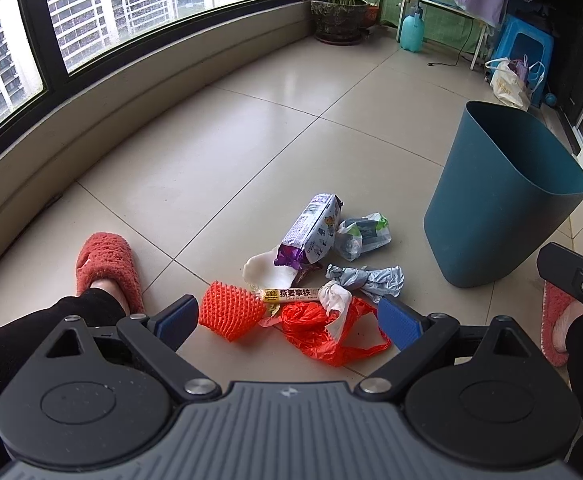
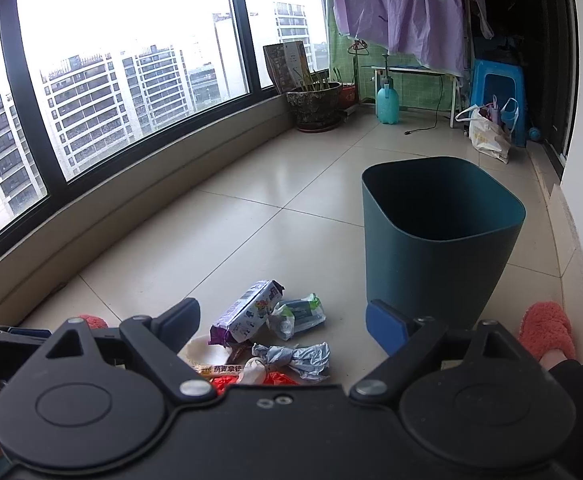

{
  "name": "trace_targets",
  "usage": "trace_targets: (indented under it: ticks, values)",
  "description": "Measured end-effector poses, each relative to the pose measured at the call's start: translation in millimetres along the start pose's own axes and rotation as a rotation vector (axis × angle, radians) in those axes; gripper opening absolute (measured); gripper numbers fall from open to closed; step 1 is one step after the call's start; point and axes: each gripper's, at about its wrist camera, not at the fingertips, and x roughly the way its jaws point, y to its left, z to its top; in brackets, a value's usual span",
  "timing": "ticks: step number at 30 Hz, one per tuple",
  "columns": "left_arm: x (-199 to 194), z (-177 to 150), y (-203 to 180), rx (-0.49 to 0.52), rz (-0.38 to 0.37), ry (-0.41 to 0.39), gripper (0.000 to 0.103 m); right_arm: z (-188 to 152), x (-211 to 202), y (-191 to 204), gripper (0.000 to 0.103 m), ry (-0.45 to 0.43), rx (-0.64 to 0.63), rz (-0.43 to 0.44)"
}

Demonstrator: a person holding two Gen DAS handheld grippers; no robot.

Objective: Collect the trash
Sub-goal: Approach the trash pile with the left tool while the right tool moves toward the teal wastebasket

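Both tongs gaping and empty, left gripper (image 1: 289, 322) over the trash pile (image 1: 315, 272) on the floor tiles (image 1: 251, 140), right gripper (image 2: 283, 326) nearby, teal bin (image 2: 439, 240) just beside.

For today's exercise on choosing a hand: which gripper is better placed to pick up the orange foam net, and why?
Left, probably. The left gripper is open, with the orange foam net just ahead between its fingers. The right gripper faces the bin, and its view barely shows the net.

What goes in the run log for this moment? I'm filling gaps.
stage: before first pick | left gripper: open, empty | right gripper: open, empty | trash pile: on floor | bin: upright beside pile
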Motion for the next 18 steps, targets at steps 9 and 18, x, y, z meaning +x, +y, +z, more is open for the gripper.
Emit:
trace_targets:
  ticks: [9,18]
  values:
    - [-2.6,0.8,0.8,-0.007,-0.010,-0.004,0.097,-1.3,-0.5,-1.6,0.090,0.002,0.003,-0.002]
    - [-3.8,1.1,4.3,-0.017,-0.014,-0.007,0.097,1.0,-0.7,-1.7,0.090,0.011,0.011,-0.009]
